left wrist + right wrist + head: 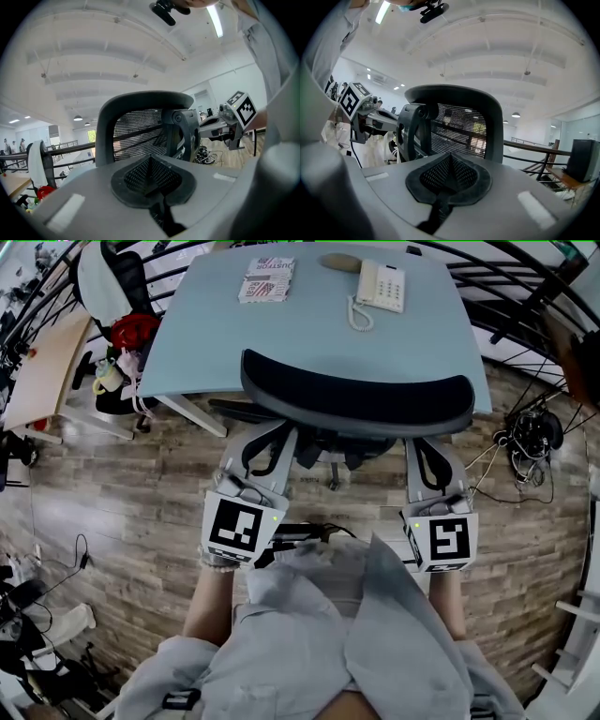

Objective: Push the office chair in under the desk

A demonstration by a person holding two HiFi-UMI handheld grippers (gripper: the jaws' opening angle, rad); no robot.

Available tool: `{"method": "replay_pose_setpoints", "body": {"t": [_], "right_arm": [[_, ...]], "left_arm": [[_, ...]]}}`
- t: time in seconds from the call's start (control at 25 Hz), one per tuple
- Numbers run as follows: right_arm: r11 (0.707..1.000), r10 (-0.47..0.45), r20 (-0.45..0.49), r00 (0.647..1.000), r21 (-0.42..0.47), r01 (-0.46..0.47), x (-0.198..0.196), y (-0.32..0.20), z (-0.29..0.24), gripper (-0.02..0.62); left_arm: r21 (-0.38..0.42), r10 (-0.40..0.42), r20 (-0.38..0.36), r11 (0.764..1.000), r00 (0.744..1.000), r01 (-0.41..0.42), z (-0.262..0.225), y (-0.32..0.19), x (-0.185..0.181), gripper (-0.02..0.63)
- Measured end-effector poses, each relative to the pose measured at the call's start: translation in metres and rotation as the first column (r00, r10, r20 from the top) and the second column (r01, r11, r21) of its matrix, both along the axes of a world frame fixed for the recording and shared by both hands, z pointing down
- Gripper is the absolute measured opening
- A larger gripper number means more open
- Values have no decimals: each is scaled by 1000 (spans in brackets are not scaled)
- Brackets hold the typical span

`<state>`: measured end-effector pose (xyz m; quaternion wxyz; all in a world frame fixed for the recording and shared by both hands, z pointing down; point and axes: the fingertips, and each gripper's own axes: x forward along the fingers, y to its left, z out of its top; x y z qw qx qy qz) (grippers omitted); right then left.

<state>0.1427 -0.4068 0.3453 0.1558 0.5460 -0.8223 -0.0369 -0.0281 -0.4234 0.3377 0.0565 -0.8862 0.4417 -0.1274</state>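
Holds left gripper (265,448) with jaws pressed together, empty, tips just behind the mesh back of the office chair (356,399), toward its left side. Holds right gripper (427,461) likewise closed on nothing, toward the right side. Chair back at the near edge of the desk (309,338); booklet (266,279) and phone (382,285) by the far edge. Plank floor (122,493), cables (530,437) right.

Pale blue counter (309,329), standing on wood-plank floor (122,493). Along far edge of counter top: printed booklet (266,279) at left, white desk telephone (382,285) at right, brown oval item (339,262) between them, nearer the telephone. On floor, right of counter: tangled black cables (532,432).
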Motion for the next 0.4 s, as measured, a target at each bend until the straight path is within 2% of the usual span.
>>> {"method": "replay_pose_setpoints", "body": {"t": [0.16, 0.4], "right_arm": [[1000, -7, -4, 1000, 7, 7, -1, -1, -1, 9], [1000, -11, -27, 1000, 16, 11, -5, -7, -4, 9]], "left_arm": [[28, 10, -16, 1000, 1000, -9, -5, -2, 0, 3], [25, -9, -34, 1000, 999, 10, -10, -6, -5, 3]]}}
